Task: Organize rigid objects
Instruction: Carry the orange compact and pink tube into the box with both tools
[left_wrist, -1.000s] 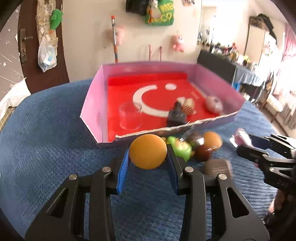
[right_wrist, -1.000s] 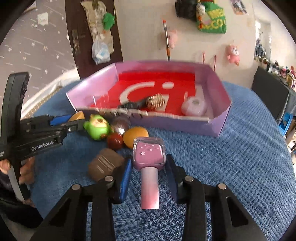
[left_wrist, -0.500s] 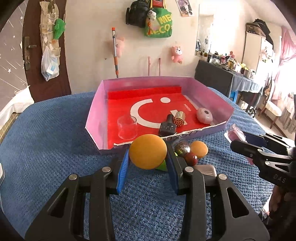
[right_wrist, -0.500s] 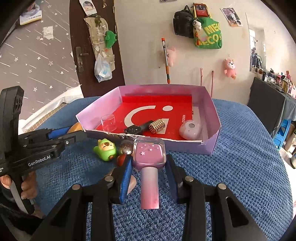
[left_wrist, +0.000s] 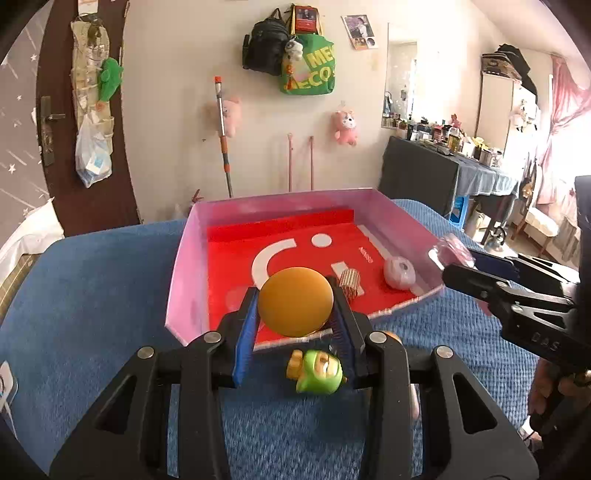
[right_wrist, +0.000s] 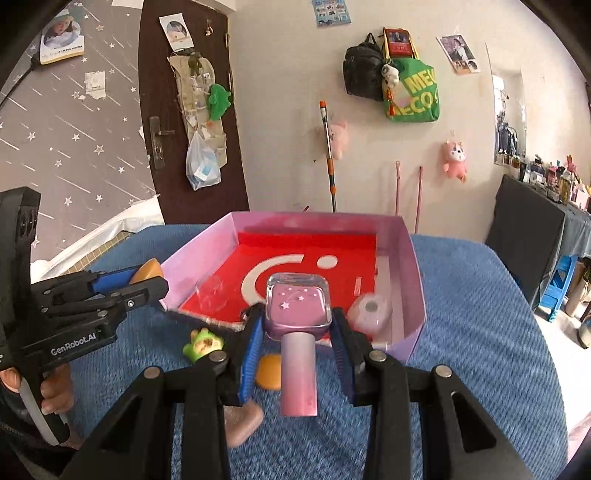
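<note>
My left gripper (left_wrist: 294, 314) is shut on an orange ball (left_wrist: 294, 301), held above the near wall of the pink box (left_wrist: 184, 266) with a red floor. My right gripper (right_wrist: 297, 325) is shut on a pink bottle (right_wrist: 297, 310) with a star pattern and a pink cap, lifted in front of the same pink box (right_wrist: 413, 273). The box holds a clear cup (right_wrist: 212, 293), a gold studded piece (left_wrist: 350, 282) and a pale pink round case (left_wrist: 399, 272). On the blue cloth in front lie a green toy figure (left_wrist: 319, 371), an orange egg shape (right_wrist: 269, 371) and a brown case (right_wrist: 242, 424).
The blue textured cloth (left_wrist: 92, 295) covers the round table. A hand (right_wrist: 55, 395) holds the left gripper at the left of the right wrist view. Behind stand a dark door (right_wrist: 184, 110), a wall with hanging bags and a black cabinet (left_wrist: 417, 173).
Both grippers have risen with their loads, so the box and loose items sit lower in both views. The left gripper's ball now overlaps the box floor. Neither grip changed.
</note>
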